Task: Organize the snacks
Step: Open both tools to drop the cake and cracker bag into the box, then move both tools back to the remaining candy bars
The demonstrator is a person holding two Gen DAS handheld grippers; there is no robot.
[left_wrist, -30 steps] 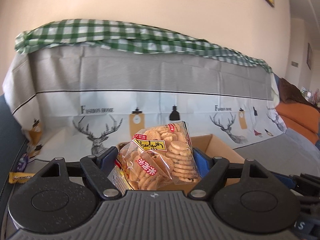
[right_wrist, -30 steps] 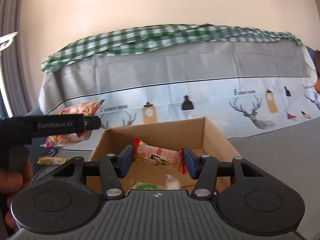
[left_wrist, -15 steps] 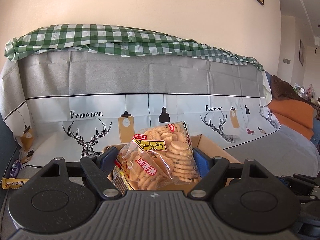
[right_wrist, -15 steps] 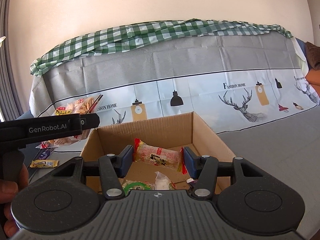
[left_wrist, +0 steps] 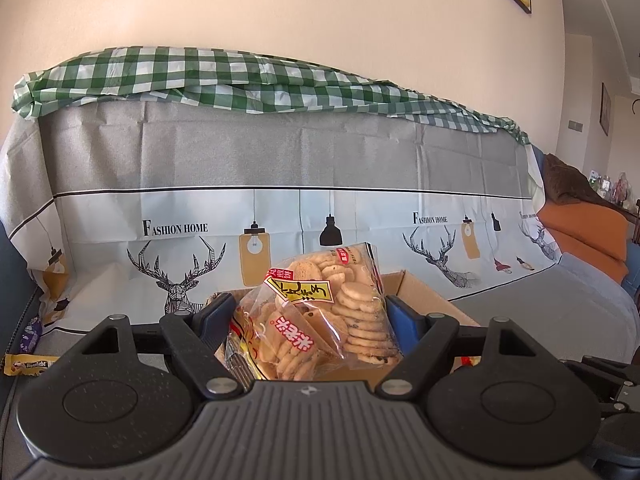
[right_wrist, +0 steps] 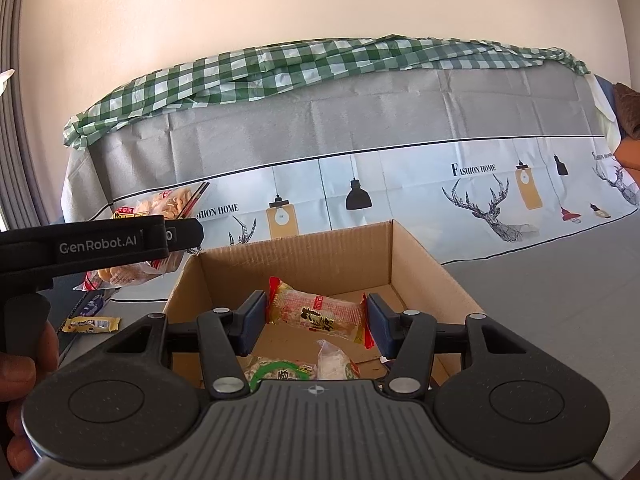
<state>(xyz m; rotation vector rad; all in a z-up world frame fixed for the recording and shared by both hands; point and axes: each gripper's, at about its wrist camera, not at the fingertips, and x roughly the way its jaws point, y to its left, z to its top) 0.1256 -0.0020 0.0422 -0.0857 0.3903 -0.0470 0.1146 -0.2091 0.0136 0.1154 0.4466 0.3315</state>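
Observation:
My left gripper is shut on a clear bag of round cookies with a yellow and red label, held just in front of the open cardboard box. In the right wrist view my right gripper is shut on a small cracker packet with red ends. It holds the packet above the inside of the cardboard box. On the box floor lie a green-labelled packet and a pale packet. The cookie bag also shows at the left.
The box stands on a grey covered sofa seat; the backrest with its deer-print cloth and green checked cloth rises behind. A yellow snack bar and a purple packet lie left of the box. A hand grips the left handle.
Both grippers keep their packets. The views have levelled out a little, and the right wrist view now shows more of the box floor and the packets on it.

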